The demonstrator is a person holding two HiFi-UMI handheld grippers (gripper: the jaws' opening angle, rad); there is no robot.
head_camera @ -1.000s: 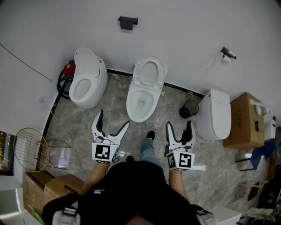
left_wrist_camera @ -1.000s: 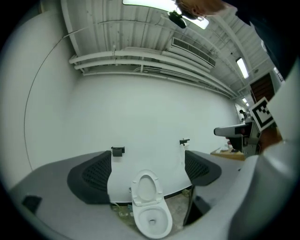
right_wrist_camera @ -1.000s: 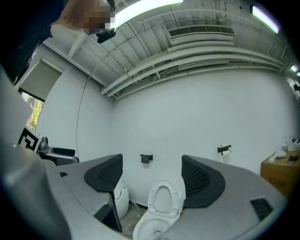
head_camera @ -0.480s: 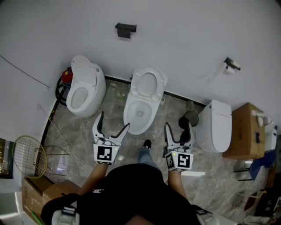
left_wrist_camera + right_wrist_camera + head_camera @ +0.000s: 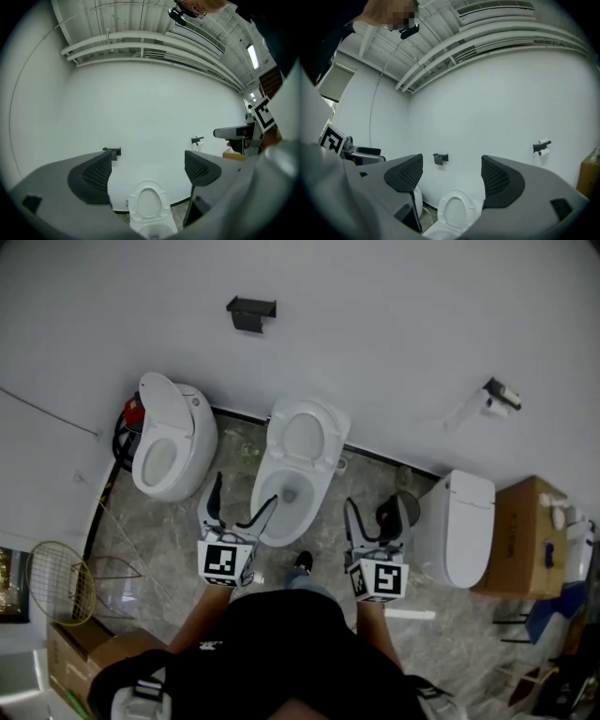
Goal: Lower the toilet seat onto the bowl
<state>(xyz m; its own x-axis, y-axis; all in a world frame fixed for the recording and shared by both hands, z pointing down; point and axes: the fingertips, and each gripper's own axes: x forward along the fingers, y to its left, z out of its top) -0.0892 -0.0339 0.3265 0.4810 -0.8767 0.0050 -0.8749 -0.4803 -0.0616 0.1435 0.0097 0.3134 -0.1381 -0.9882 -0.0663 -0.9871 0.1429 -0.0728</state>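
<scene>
1. Three white toilets are shown in a row against a white wall (image 5: 394, 306), on a grey marbled floor (image 5: 155, 526), as seen from the head view.
2. The toilet seat (image 5: 302, 439) of the middle toilet is raised. It stands upright at the back, near the wall, with its oval opening facing the person.
3. The bowl (image 5: 281, 498) lies uncovered below the seat, its front rim directed toward the person.
4. The left gripper (image 5: 246, 489) is held low in front of the bowl's left side. Its jaws are spread wide and nothing is held between them. In the left gripper view the raised seat is seen through the gap, well apart from the pads.
5. The right gripper (image 5: 373, 506) is held just right of the bowl, beside a dark bin (image 5: 394, 512). Its jaws are likewise parted and empty. In the right gripper view the seat appears low between them, at a distance.
6. Neither gripper is in contact with the seat or the bowl.
7. The left toilet (image 5: 169, 448) is shown with its lid up, and a red object (image 5: 134, 412) lies behind it.
8. The right toilet (image 5: 459, 529) is shown with its lid closed. A cardboard box (image 5: 525, 531) stands just beside it.
9. A dark bracket (image 5: 250, 312) is fixed to the wall above the middle toilet, and a paper-roll holder (image 5: 497, 395) is mounted further right.
10. A round wire-mesh frame (image 5: 61, 582) rests at the left edge, above a second cardboard box (image 5: 84, 648).
</scene>
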